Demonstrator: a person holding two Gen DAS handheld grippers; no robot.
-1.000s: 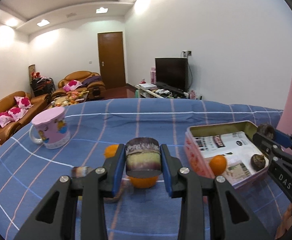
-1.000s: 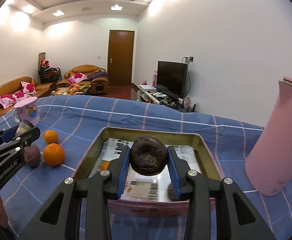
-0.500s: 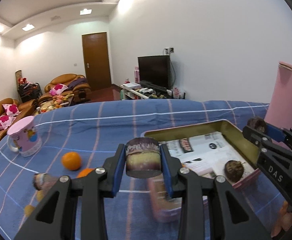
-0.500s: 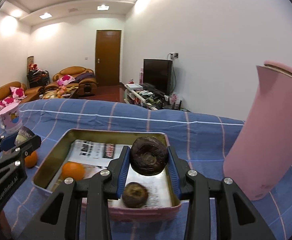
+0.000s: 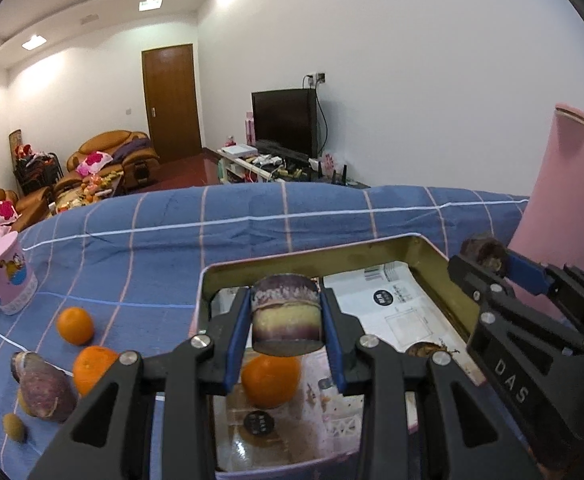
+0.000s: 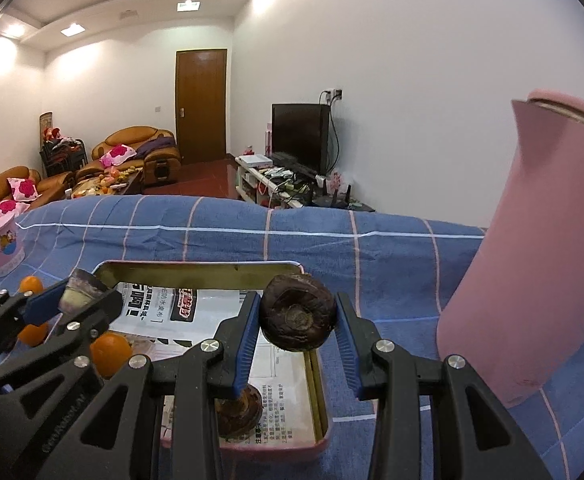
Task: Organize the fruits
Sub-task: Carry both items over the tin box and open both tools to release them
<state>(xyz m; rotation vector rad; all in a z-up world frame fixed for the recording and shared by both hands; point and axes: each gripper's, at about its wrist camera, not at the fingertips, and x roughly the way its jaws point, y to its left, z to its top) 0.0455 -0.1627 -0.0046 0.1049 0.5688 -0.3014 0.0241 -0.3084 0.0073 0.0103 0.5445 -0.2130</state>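
White letters "DAS" on the black body of the right gripper [image 5: 487, 258], faint embossed "GenRobot.AI" along the left gripper [image 6: 88, 296] arm, bold Chinese print on the paper [image 6: 152, 312] lining the tin [image 6: 196, 266], too small and warped to read.

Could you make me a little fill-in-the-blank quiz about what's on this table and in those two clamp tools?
1. The left gripper holds a cut chunk of purple-skinned root above the ____.
2. The orange inside the tin lies on printed ____.
3. The right gripper is shut on a dark ____ root.
4. The tall jug beside the tin is ____.

Missing words: tin; paper; round; pink
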